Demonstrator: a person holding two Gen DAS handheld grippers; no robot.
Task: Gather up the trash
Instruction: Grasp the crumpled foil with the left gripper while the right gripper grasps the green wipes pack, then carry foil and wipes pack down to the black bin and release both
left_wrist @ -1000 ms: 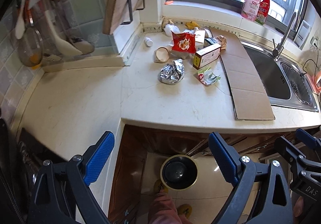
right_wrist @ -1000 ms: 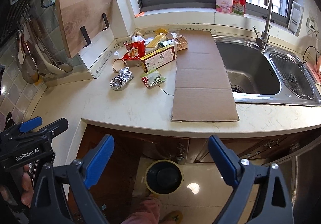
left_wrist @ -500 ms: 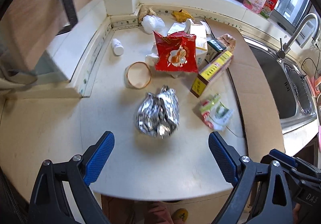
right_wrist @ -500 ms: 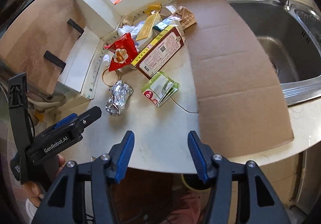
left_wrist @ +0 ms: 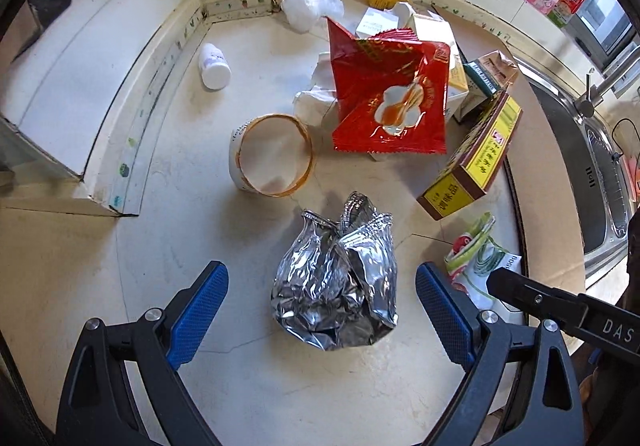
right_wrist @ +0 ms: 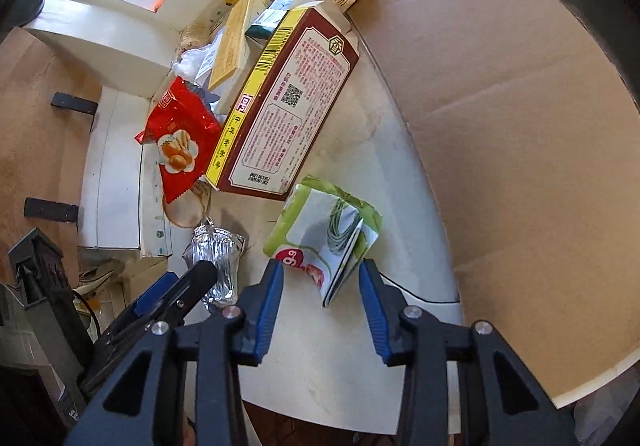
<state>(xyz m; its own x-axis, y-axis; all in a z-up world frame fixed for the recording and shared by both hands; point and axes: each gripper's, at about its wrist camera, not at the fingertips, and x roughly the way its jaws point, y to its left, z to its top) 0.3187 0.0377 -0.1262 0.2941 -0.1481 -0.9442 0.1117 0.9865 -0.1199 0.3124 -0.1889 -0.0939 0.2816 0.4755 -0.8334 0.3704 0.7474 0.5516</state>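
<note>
Below, left gripper (left_wrist: 322,306) jaws wide around crinkled foil bag (left_wrist: 336,286); right gripper (right_wrist: 322,296) jaws narrowing, seemingly not yet pressing glossy folded packet (right_wrist: 324,238).

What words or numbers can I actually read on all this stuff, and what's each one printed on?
"DAS": right gripper's black body.
"调味品": end of the brown and yellow box.
"9.9": green and white wrapper.
"香": box emblem.
Box's fine print, red snack bag, small white bottle: too small to read.
</note>
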